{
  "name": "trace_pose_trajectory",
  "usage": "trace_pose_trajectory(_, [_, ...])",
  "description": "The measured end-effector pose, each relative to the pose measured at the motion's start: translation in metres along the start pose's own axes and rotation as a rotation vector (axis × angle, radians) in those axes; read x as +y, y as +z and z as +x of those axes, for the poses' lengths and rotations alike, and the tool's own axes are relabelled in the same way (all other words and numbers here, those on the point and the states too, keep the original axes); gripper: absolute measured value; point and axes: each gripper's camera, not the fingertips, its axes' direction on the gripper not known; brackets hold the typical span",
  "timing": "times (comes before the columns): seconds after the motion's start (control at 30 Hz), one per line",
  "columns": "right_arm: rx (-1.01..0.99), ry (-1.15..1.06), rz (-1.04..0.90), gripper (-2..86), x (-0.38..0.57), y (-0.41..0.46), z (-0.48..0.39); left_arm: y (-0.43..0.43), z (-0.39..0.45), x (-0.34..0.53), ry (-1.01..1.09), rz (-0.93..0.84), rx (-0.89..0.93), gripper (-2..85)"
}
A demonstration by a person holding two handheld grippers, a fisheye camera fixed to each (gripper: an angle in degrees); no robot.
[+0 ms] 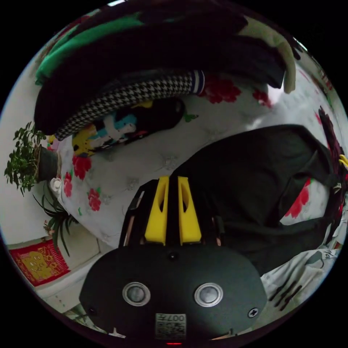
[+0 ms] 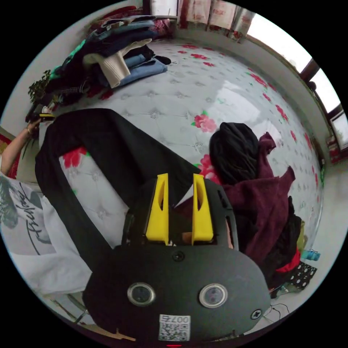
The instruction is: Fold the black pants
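Note:
The black pants lie spread on the flowered mattress, their two long parts forming a loop with mattress showing in the middle. My right gripper has its yellow jaws close together with black cloth between them at the pants' near end. In that view a hand holds the left gripper at the pants' far end. In the left gripper view my left gripper is nearly closed on the edge of the pants. The right gripper shows at the far right edge.
A stack of folded clothes sits at the mattress's far corner, looming close in the left gripper view. A heap of maroon and black garments lies right of my right gripper. Potted plants stand beside the bed. A person's white shirt is at left.

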Motion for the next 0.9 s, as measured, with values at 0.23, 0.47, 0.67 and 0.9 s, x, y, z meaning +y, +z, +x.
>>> trace_pose_trajectory(0.23, [-0.019,-0.001,-0.191,6.0,-0.056,0.060,-0.003,0.032,-0.007,-0.015,0.043,-0.110,0.031,10.6])
trace_pose_trajectory(0.47, [0.102,-0.116,-0.277,0.5,-0.058,0.028,-0.045,0.043,0.025,-0.007,0.211,-0.171,-0.042,-0.3])
trace_pose_trajectory(0.67, [0.207,0.001,0.218,-0.2,-0.030,-0.151,-0.046,-0.043,-0.030,0.039,0.017,0.147,0.159,-0.9])
trace_pose_trajectory(0.9, [0.355,-0.014,0.545,-0.2,0.064,-0.324,-0.087,-0.110,-0.065,0.126,-0.039,0.395,0.343,-0.8])
